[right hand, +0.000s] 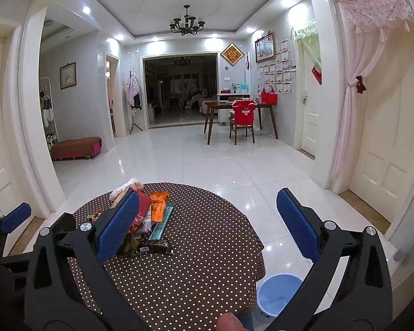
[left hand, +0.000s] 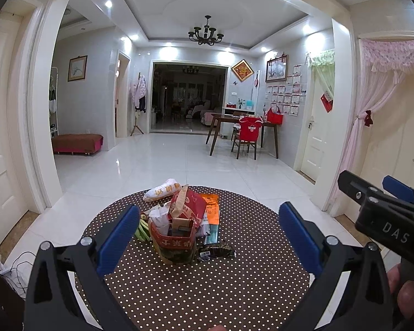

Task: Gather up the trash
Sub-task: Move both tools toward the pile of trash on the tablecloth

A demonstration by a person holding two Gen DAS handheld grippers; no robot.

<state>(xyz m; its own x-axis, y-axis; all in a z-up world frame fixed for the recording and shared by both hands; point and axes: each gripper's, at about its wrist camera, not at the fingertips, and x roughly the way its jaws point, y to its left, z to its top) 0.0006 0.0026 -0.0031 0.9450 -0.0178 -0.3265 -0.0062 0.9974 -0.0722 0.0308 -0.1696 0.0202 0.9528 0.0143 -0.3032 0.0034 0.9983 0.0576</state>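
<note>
A heap of trash (left hand: 179, 220) lies on the round brown polka-dot table (left hand: 234, 289): a red paper bag, a white wrapper, an orange packet, green stalks and a dark wrapper (left hand: 216, 249). My left gripper (left hand: 209, 237) is open and empty, its jaws either side of the heap but short of it. My right gripper (right hand: 207, 226) is open and empty, further right; the heap (right hand: 146, 218) sits behind its left finger, and the dark wrapper (right hand: 154, 247) lies at the heap's near edge. A blue bin (right hand: 276, 295) stands on the floor by the table's right edge.
The right gripper shows at the right edge of the left wrist view (left hand: 383, 209). White tiled floor (right hand: 220, 160) stretches beyond the table. A dining table with a red-covered chair (right hand: 243, 121) stands far back right. A low red bench (right hand: 76, 147) is at the left.
</note>
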